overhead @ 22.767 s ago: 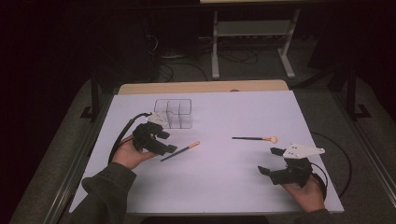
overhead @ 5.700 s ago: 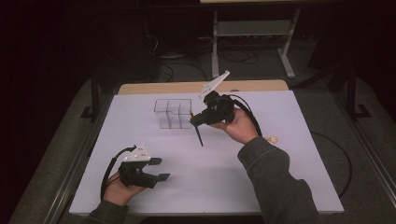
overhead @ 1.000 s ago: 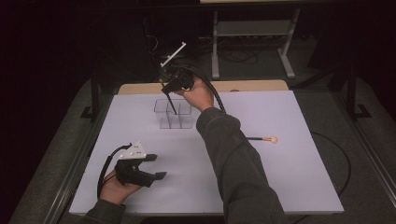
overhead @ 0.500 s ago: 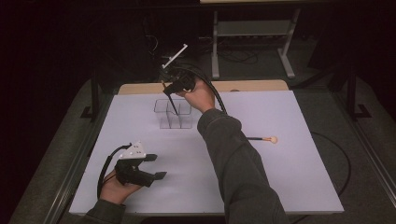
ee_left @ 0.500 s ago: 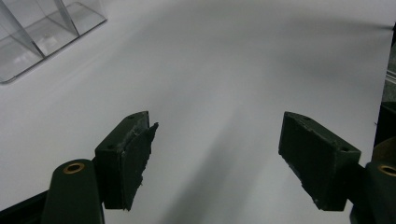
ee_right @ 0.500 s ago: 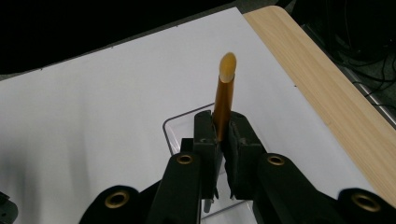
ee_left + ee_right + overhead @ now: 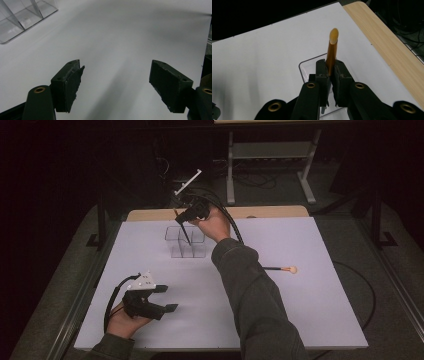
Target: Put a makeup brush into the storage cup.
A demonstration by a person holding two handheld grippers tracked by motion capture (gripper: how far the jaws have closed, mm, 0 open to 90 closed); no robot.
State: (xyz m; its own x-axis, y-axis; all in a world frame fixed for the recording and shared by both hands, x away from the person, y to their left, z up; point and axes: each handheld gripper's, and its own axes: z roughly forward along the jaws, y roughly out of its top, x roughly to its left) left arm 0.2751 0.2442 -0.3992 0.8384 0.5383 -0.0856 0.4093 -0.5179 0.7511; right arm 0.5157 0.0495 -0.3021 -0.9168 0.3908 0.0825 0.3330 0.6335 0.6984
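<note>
My right gripper is held over the clear divided organizer at the back of the white table and is shut on a thin stick. In the right gripper view its pads clamp the stick's orange shaft, with the rounded tip pointing up, above the organizer. The dark lower end hangs into or just over a compartment. My left gripper rests near the front left with its jaws wide open and nothing between them. A corner of the organizer shows there too.
A second thin stick with an orange tip lies on the white sheet to the right of the person's forearm. A wooden table edge runs behind the organizer. Cables and a metal stand are on the dark floor beyond.
Nothing has visibly moved over the last second. Before that, the right gripper took one stick from the table and carried it back over the organizer, and the left gripper settled front left.
</note>
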